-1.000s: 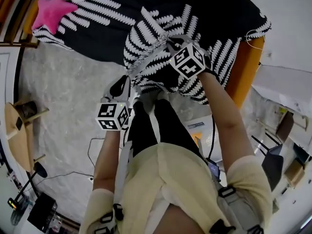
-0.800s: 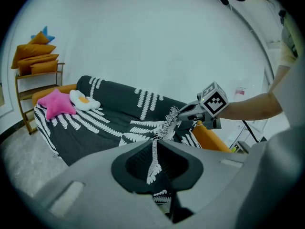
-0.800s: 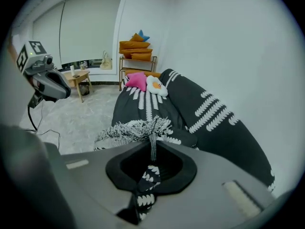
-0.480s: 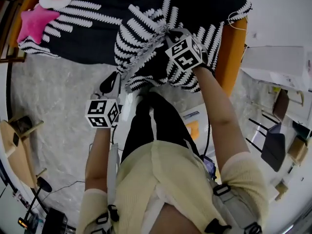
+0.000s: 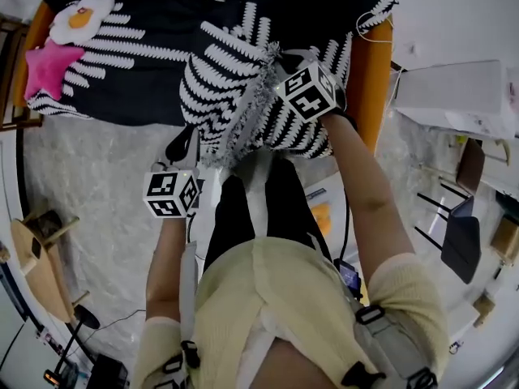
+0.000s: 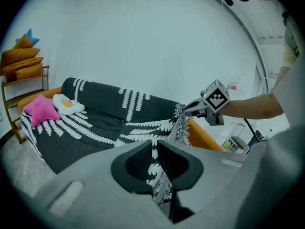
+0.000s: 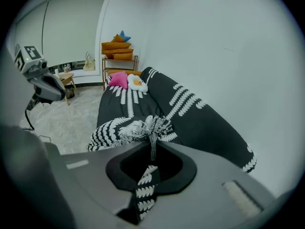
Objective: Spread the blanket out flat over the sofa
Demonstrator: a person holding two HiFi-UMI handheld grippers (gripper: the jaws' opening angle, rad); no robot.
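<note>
- The black blanket (image 5: 243, 79) with white leaf print lay over the orange sofa (image 5: 370, 63), its near fringed corner lifted in a bunch.
- The right gripper (image 7: 152, 149) was clenched on the fringed edge; the left gripper (image 6: 155, 151) was clamped on a strip of the same blanket lower down.
- Each gripper's cube bore black-and-white square markers, not readable words.
- Against a second before, both grips matched, and the fringe ran straighter between them.
- A pink star cushion (image 5: 49, 65) and an egg cushion (image 5: 81, 19) sat at the far end.
</note>
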